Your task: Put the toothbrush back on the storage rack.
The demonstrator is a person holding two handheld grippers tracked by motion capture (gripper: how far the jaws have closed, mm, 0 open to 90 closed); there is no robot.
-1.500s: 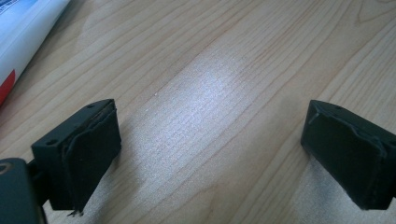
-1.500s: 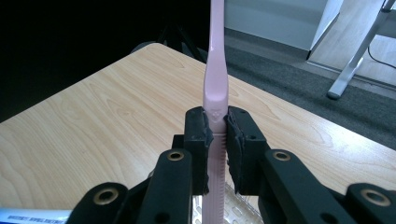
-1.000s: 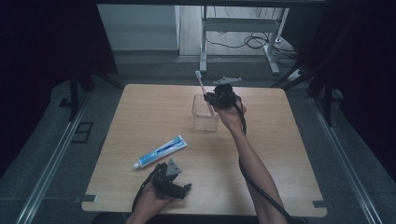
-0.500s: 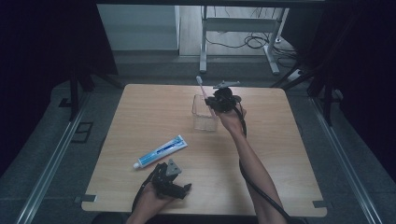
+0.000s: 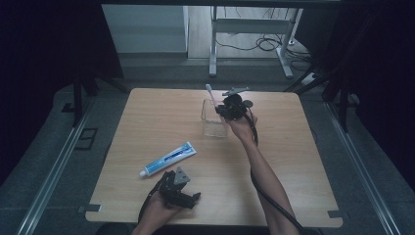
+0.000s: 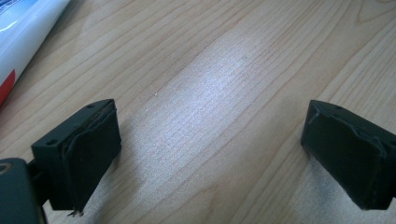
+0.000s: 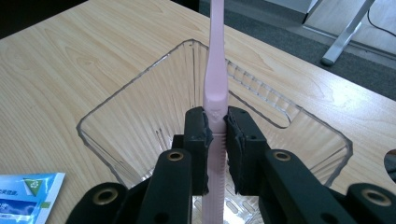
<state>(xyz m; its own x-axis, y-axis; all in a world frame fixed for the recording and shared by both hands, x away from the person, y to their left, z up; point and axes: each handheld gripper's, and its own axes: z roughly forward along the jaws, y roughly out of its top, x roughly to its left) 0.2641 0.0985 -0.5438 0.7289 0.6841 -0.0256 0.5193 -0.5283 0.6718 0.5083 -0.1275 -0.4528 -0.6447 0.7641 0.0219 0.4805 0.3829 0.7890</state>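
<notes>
The pink toothbrush [image 7: 216,88] stood clamped between the right gripper [image 7: 217,140]'s pads, over the open clear container [image 7: 140,116] at the table's far side. It was slim and pale, its handle ribbed below. The left gripper [image 6: 210,154] rested with jaws wide apart, nothing between them, near the toothpaste tube [image 5: 168,158] on the wooden table [image 5: 293,161]. Grey floor surrounded it.

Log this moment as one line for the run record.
right claw: shut on pink toothbrush, over clear cup | left claw: open, over table | toothpaste tube: flat on table

Toothbrush [image 5: 210,93] lowered slightly into clear cup [image 5: 213,120].
</notes>
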